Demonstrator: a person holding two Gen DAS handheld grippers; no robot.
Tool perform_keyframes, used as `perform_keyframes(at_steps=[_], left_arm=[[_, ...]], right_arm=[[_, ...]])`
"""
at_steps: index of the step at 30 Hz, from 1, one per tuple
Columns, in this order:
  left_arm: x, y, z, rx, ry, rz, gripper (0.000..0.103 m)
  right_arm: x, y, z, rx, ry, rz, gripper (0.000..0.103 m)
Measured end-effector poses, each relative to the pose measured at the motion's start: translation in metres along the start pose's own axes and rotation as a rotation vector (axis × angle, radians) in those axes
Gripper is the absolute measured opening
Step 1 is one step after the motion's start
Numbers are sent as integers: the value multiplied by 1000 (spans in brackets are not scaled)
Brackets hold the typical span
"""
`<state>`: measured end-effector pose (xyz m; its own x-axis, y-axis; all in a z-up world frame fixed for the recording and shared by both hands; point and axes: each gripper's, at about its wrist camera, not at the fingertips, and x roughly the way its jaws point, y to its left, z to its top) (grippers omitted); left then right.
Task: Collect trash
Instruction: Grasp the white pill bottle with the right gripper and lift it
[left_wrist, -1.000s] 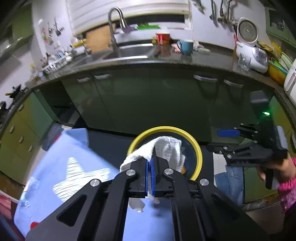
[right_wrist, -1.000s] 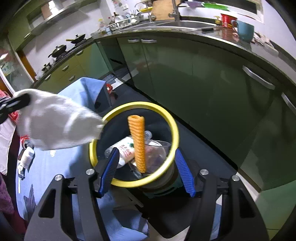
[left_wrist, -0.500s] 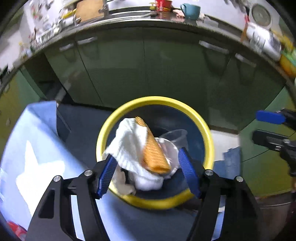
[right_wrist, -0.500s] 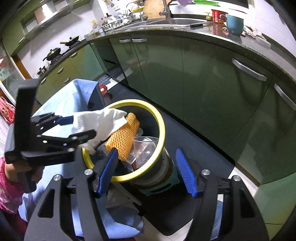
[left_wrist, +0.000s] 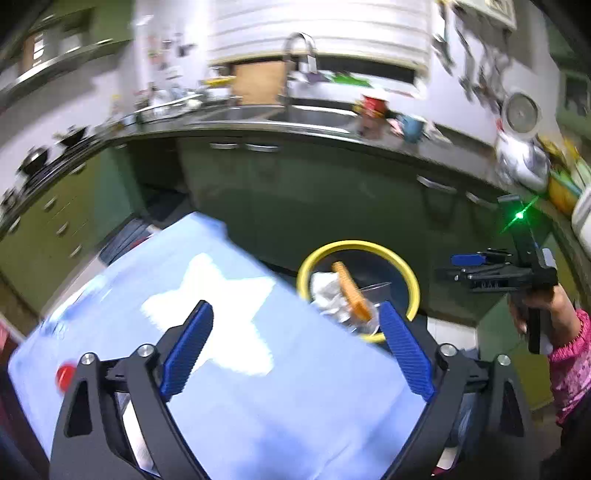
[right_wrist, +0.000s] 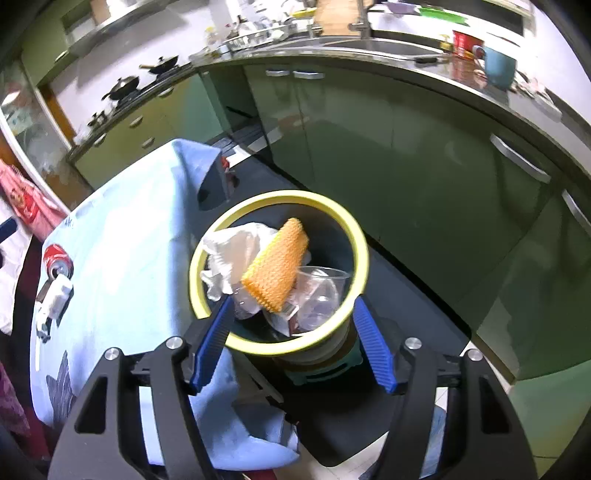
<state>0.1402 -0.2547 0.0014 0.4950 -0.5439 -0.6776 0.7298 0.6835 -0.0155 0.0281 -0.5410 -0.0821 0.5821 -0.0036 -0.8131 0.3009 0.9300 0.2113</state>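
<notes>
Trash left on tabletop (right_wrist: 122, 258): red can (right_wrist: 57, 260) lies nearer left gripper (left_wrist: 295, 347), fingers opening, empty; right gripper (right_wrist: 291, 339) open, empty, over bin (right_wrist: 364, 254).

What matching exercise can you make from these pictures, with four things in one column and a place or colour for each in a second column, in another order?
Things:
1. sponge
2. red can
3. mug
4. bin

Places or colours:
A. on the counter, near the sink
B. lying on the blue cloth
C. yellow rim, standing on the floor by the cabinets
D. orange, leaning inside the bin beside a white cloth

Right pairs: 1-D, 2-B, 3-A, 4-C
</notes>
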Motion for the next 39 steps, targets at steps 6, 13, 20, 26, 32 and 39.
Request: perform_keyframes(at_steps=[6, 13, 20, 26, 32, 39], left_arm=[[-76, 73, -75, -123, -42, 196, 96], [-147, 144, -161, -296, -14, 440, 97], [-181, 170, -195, -365, -39, 479, 98], [-167, 162, -189, -340, -16, 487, 98], [-156, 163, -191, -340, 7, 464, 98], [-146, 168, -195, -355, 26, 448, 98]], right_arm=[[14, 58, 5, -119, 43, 42, 64], [45, 187, 8, -364, 92, 219, 66], [68, 330, -15, -650, 132, 453, 85], [87, 395, -29, -748, 137, 483, 88], [105, 415, -35, -809, 141, 431, 90], [126, 426, -37, -821, 195, 419, 90]])
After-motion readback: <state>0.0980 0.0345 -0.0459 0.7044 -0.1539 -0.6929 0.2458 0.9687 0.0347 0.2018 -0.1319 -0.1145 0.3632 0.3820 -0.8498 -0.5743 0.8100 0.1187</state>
